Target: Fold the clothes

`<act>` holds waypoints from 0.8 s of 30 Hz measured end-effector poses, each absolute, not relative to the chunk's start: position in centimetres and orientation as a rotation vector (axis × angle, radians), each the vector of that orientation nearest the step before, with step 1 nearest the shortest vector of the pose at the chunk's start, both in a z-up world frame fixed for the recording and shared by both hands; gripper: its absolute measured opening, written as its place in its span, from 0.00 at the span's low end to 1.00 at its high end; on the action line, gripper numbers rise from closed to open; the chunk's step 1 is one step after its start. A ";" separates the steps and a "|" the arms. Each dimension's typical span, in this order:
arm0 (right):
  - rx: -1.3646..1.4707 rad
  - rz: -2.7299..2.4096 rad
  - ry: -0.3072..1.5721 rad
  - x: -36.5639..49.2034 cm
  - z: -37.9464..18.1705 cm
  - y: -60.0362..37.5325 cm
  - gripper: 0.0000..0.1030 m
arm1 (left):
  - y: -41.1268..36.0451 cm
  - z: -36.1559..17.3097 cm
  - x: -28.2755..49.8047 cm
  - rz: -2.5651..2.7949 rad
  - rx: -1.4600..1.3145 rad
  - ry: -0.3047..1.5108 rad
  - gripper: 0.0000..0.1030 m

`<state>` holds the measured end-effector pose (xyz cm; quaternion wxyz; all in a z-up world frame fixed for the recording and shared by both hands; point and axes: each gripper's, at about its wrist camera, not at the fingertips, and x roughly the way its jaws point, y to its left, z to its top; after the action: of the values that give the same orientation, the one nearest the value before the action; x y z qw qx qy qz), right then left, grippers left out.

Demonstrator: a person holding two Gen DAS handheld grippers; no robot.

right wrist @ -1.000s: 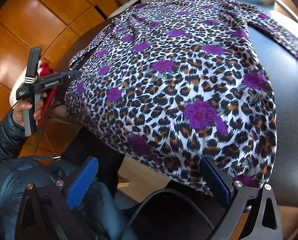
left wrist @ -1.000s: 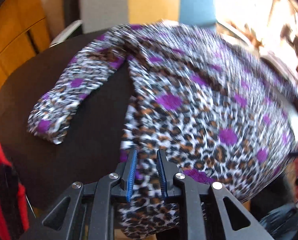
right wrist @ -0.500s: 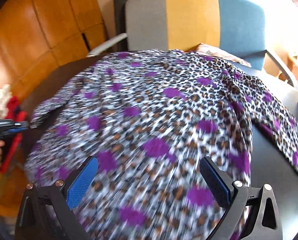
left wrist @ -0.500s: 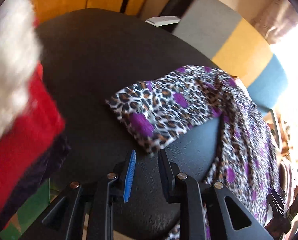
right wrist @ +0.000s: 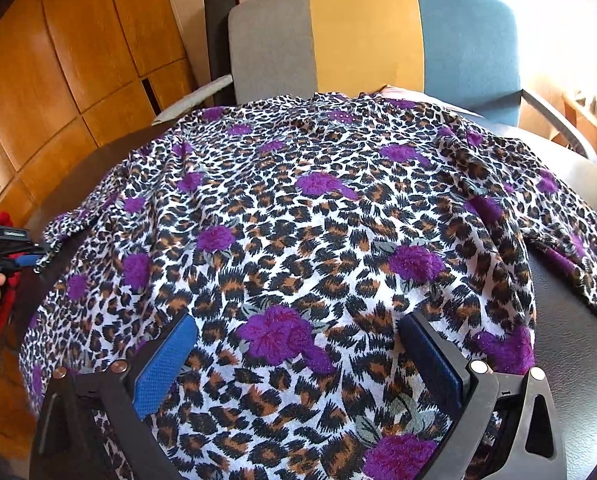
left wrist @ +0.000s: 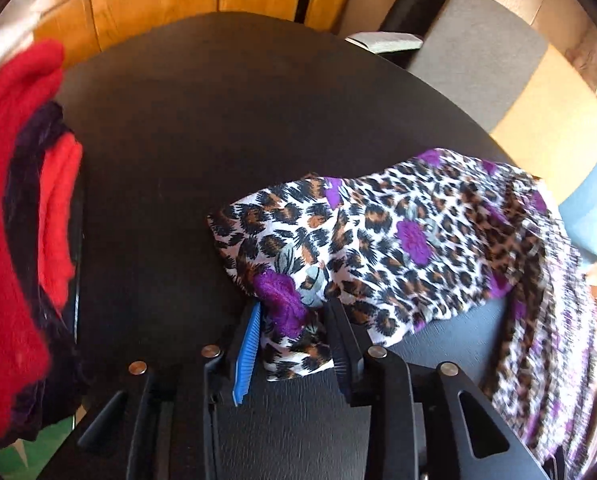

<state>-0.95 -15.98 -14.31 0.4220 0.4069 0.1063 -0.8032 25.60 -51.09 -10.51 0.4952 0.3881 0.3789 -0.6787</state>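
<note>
Both grippers meet the leopard-print top: left gripper fingers pinch its sleeve, right gripper fingers spread wide.

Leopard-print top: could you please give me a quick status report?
Left gripper shut on sleeve end. Right gripper open over leopard-print top, spread on black table. Red clothes at left, clear of it.

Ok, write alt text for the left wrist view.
The left claw pinches the cuff of a leopard-print sleeve with purple flowers, lying on a dark round table. Red clothes sit at the left edge; a chair stands behind.
</note>
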 end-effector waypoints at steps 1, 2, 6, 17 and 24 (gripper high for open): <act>1.018 -2.012 0.265 -0.8 -14.4 -16.1 1.00 | -51.6 -10.4 25.3 -1.619 0.934 0.912 0.15; 1.016 -2.013 0.265 -0.7 -14.4 -16.0 1.00 | -52.2 -10.3 25.0 -1.594 0.928 0.907 0.07; 1.013 -2.015 0.262 -0.8 -14.5 -15.9 1.00 | -54.4 -8.1 24.0 -1.525 0.844 0.847 0.05; 1.004 -2.031 0.285 -0.5 -14.7 -16.1 1.00 | -40.0 -4.0 13.2 -2.004 1.141 -0.070 0.15; 1.005 -2.032 0.296 -0.5 -14.7 -16.2 1.00 | -35.6 -9.6 15.5 -2.184 1.267 0.156 0.15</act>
<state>-0.48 -16.16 -14.72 0.4148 0.4000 0.1180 -0.8088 15.51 -35.65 -9.56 0.3012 0.4775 0.0588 -0.8233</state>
